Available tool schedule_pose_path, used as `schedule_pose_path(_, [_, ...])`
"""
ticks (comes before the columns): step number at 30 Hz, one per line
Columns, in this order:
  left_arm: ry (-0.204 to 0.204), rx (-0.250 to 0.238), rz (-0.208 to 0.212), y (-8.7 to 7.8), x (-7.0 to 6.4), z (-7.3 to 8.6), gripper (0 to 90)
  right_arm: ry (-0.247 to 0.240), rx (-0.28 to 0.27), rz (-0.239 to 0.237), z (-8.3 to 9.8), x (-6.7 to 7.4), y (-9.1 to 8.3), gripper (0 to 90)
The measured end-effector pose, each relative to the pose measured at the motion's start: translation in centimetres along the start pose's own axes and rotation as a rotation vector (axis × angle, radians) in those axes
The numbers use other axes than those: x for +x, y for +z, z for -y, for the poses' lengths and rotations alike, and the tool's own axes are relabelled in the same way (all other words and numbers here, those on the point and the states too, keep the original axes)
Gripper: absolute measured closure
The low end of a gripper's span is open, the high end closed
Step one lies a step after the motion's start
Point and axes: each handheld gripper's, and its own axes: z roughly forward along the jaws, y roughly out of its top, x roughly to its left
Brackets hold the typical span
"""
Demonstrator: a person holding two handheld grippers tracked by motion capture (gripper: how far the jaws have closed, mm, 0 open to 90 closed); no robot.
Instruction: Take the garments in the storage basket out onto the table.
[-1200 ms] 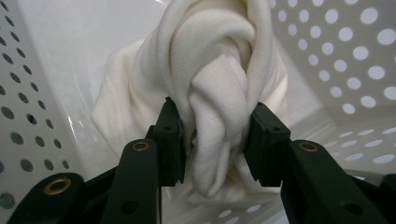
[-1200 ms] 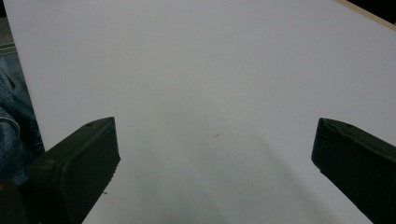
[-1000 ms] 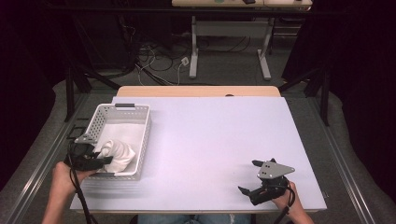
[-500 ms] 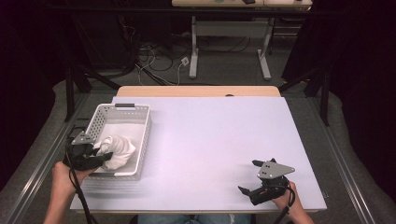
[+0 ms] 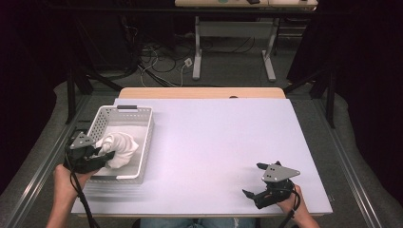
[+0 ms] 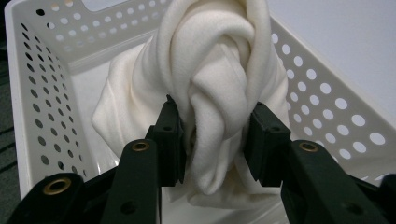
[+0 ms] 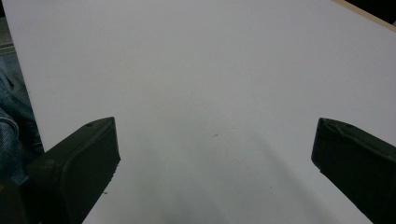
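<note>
The cream-white soft cloth (image 6: 210, 93) is bunched into a twisted, upright fold, its lower part resting inside the white perforated plastic basket (image 5: 142, 142) at the table's left side.

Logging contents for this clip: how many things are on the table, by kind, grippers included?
White perforated basket: 1
White cloth, bunched, gripped over the basket: 1
Black grippers: 2, left gripper and right gripper
Total: 4

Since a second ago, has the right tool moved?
No. The right tool sits at the same spot near the table's front edge, jaws open.
</note>
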Motion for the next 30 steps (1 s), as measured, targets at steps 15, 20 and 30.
schedule_pose_path(15, [0.006,-0.066,-0.011,-0.5,-0.5,-0.3,60.8,-0.003,0.002,0.005,0.0,0.0,0.0,0.6])
schedule_pose_path(20, [0.010,-0.079,-0.005,-0.5,-0.7,-0.5,60.8,-0.001,0.006,0.002,0.0,0.1,0.0,0.7])
schedule_pose_path(30, [0.014,-0.121,-0.013,-0.9,-1.1,-0.8,60.8,-0.008,0.009,0.000,0.0,0.0,0.1,0.7])
